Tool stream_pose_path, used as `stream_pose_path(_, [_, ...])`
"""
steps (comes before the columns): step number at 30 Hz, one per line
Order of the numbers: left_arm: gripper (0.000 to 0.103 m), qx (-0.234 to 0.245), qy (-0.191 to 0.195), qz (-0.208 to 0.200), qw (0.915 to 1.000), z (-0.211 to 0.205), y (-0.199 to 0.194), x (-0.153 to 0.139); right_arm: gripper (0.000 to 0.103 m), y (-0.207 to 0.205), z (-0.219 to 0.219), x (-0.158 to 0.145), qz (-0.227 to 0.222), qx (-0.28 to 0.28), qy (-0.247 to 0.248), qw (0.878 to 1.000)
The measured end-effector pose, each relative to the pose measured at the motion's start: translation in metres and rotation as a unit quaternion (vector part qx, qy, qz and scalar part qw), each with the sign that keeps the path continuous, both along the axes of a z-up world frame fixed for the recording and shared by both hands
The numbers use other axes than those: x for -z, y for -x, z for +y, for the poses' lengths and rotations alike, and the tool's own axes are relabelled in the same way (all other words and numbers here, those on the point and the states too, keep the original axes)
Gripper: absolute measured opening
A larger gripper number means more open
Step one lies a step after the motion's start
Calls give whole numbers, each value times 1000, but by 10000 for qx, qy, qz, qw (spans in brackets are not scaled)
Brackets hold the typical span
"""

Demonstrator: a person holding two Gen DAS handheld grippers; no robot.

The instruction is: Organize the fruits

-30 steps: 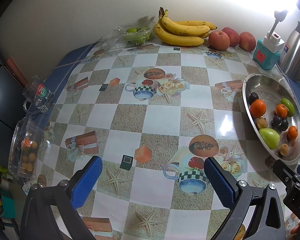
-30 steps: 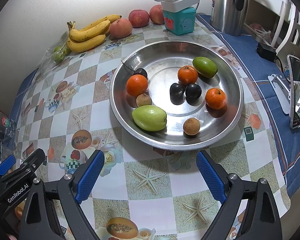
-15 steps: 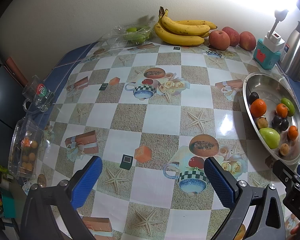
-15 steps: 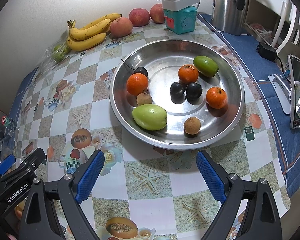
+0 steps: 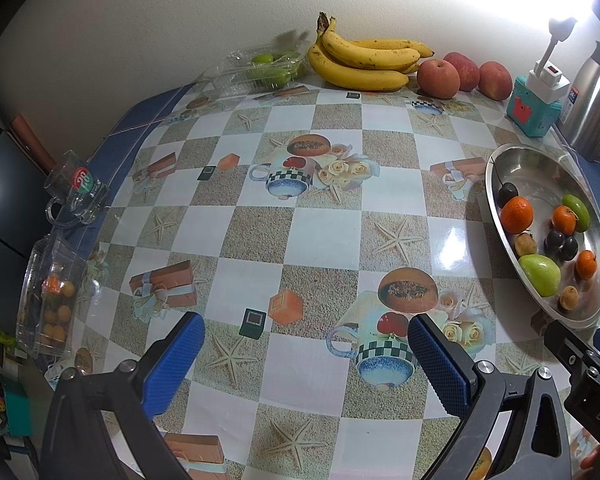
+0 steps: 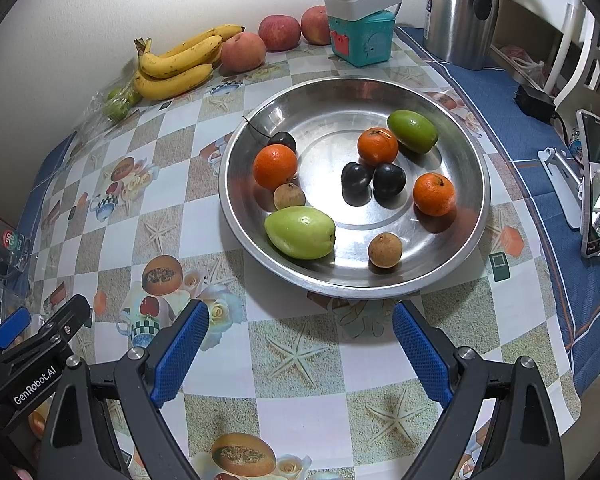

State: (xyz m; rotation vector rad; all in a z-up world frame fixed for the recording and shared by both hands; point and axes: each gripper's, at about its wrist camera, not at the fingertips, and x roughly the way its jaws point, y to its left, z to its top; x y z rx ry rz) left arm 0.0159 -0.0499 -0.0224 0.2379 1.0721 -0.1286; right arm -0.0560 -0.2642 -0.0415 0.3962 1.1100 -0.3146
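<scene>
Hovering spread and empty, left tongs (image 5: pixel 304 354) and right tongs (image 6: pixel 300 344) are facing mixed fruit lying in the pan (image 6: pixel 460 264); sorting stage unclear.

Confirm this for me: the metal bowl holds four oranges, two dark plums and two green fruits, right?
Not quite. The right wrist view shows three oranges in the metal bowl, not four. The two dark plums and two green fruits are right.

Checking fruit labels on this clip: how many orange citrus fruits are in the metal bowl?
3. One at the bowl's left side, one toward the back beside the green fruit, one at the right. None looks hidden.
</scene>
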Motion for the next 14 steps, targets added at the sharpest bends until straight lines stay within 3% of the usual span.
stream_pose_path(14, [103,0,57,-141,9999,2,1,-5,93,-1,0,0,1,6,-1,10000])
